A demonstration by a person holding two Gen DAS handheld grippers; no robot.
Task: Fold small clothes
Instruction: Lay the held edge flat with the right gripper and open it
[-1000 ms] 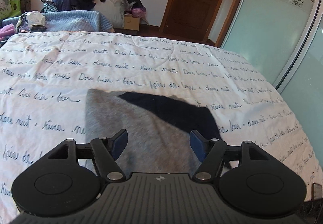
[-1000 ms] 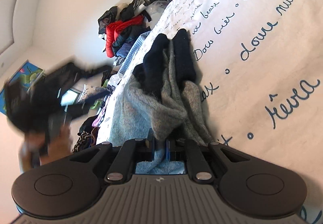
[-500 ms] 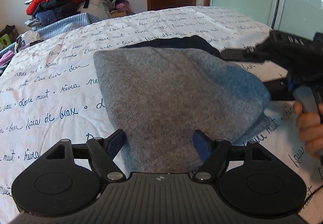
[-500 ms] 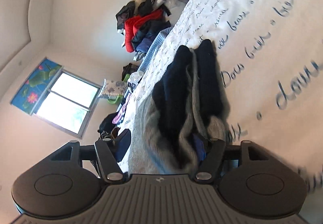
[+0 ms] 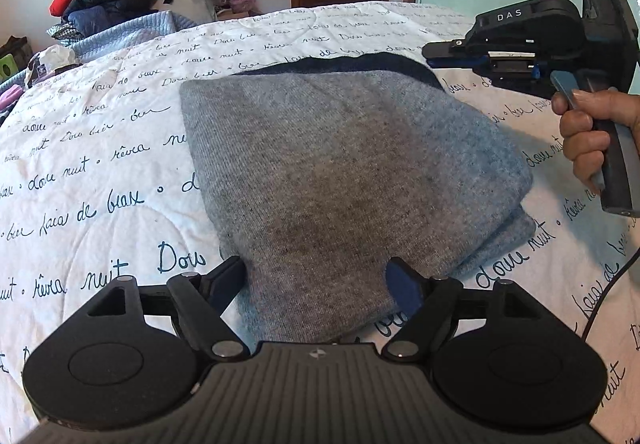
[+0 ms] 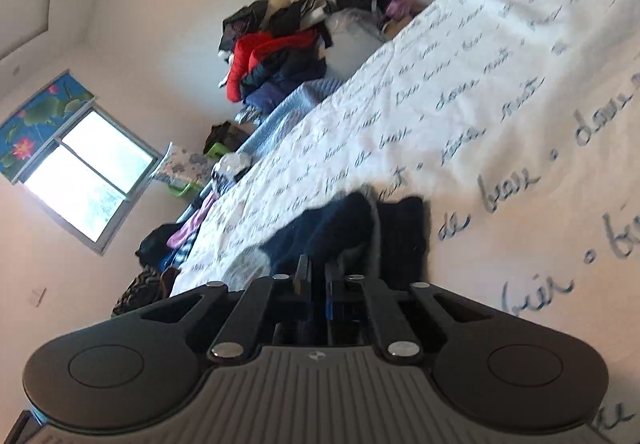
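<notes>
Folding is being finished: grey sweater is lying folded on the bed. Left claw is being opened astride its near edge, ungripped; right claw is being kept closed, empty. Edges should be squared gently.

We carry two matte black grippers. On the left gripper we see a ribbed grey deck, two round side discs, silver pivot screws and blue-padded fingers. The right gripper bears white "DAS" lettering, blue trim and a grey trigger; a bare hand wraps its handle. A black cable trails below.
</notes>
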